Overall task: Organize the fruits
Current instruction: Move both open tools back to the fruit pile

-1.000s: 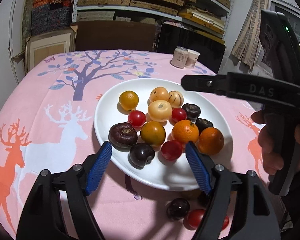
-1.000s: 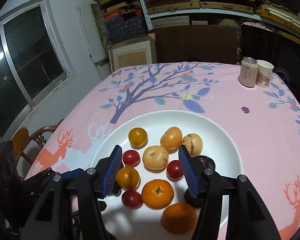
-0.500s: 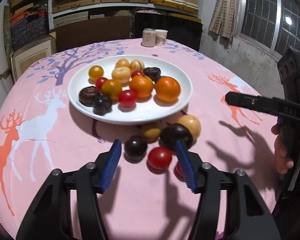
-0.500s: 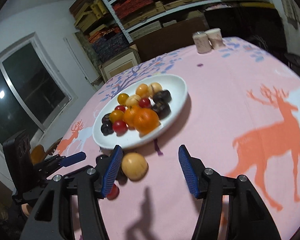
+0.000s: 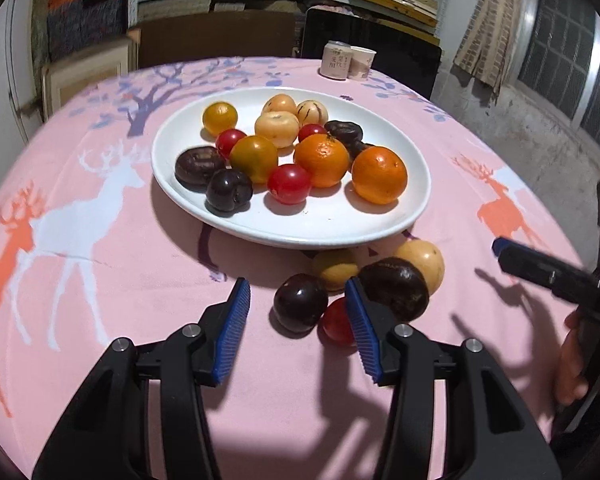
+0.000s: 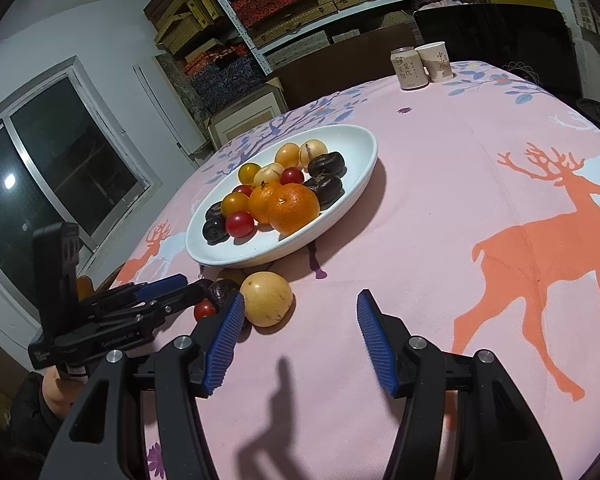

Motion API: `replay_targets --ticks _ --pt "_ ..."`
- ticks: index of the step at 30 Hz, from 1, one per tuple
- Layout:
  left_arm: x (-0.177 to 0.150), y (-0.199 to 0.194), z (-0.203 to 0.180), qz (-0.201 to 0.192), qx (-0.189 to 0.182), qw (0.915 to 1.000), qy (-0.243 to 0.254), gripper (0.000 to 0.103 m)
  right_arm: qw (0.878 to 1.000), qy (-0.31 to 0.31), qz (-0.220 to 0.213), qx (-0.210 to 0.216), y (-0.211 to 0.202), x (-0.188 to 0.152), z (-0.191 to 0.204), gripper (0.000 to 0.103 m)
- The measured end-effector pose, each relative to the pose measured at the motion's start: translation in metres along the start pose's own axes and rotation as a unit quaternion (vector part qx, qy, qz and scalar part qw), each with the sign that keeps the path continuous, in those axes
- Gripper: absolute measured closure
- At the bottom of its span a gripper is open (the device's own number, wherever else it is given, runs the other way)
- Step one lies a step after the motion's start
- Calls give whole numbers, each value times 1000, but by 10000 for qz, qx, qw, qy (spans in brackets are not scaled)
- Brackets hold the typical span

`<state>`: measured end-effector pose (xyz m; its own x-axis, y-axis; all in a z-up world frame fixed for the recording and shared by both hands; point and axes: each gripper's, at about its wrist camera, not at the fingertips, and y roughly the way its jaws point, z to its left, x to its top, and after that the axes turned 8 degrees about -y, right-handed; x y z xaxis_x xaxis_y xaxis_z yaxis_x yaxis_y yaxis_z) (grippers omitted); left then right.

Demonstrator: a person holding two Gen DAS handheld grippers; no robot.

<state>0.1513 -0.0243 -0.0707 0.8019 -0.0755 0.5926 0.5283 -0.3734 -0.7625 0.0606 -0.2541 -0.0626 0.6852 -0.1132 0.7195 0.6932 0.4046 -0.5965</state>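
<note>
A white plate (image 5: 414,184) holds oranges (image 5: 321,159), tomatoes and dark plums; five more fruits lie beside it on the counter (image 5: 112,280). Both grippers' jaws are open, empty.

White plate (image 6: 356,148) holds mixed fruit: two oranges (image 6: 294,208), red tomatoes, yellow and dark fruits. Just off the plate's near rim, a pale yellow fruit (image 6: 266,299) on the pink tablecloth (image 6: 440,208). Right gripper (image 6: 300,338) nearer than that, jaws apart, nothing between. Left gripper (image 6: 168,292) left of the plate's near rim, by a dark fruit (image 6: 222,292) and red tomato (image 6: 205,310); jaw state unclear. Can (image 6: 408,69) and paper cup (image 6: 436,62) beyond the plate.
</note>
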Motion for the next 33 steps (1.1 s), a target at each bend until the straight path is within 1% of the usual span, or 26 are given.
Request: replay_targets --ticks 2,3,4,5,6,7,11,14,15,17,19,20,21,22,23,25,28,29,31,33 --pt "5 6 11 199 -266 9988 -372 53 10000 19 3 10 0 0 -1 44" --pt "7 9 21 356 -504 9957 -688 53 10000 31 6 24 0 1 -2 44" --pt "7 11 29 454 -665 9929 -881 53 10000 50 5 30 0 1 -3 44" --pt "6 11 36 512 -767 9905 -1021 53 10000 75 6 47 0 1 -3 44" --pt "6 9 40 527 -752 9900 -1067 57 9999 104 12 68 0 1 -4 44" --pt "4 7 42 508 -686 9909 -1037 55 9999 130 16 73 1 1 -5 44" --pt "1 -3 42 379 -514 9938 -912 55 9999 153 16 78 1 1 -5 44" --pt "-2 -3 29 346 -377 9972 -541 56 9999 133 6 64 0 1 -4 44" --pt "-4 -2 20 324 -298 9985 -325 57 9999 146 7 67 0 1 -4 44" --pt "-6 -5 10 174 -124 9998 -16 57 9998 174 1 66 0 1 -5 44" --pt "-5 -4 6 165 -122 9998 50 57 9998 171 -2 59 0 1 -5 44" --pt "-5 -4 6 197 -194 9996 38 57 9999 163 -3 56 0 1 -5 44" --pt "-4 -4 7 282 -451 9986 0 57 9998 170 -3 63 0 1 -5 44" --pt "-4 -4 7 331 -580 9978 -43 57 9998 172 -7 64 0 1 -6 44" --pt "-4 -3 9 351 -598 9976 -80 57 9998 181 -13 66 -1 2 -7 44" --pt "-1 1 21 482 -775 9950 -418 56 9998 205 -16 73 -1 2 -8 44" --pt "2 8 43 651 -1106 9864 -1030 58 9998 203 -29 79 -2 2 -8 44" --pt "3 8 46 662 -1144 9850 -1112 59 9998 203 -23 82 -2 2 -8 44" --pt "4 8 48 577 -1016 9862 -1170 59 9998 205 -21 81 -2 2 -8 44" --pt "6 10 50 546 -975 9859 -1246 61 9997 209 -30 80 -2 2 -8 44"
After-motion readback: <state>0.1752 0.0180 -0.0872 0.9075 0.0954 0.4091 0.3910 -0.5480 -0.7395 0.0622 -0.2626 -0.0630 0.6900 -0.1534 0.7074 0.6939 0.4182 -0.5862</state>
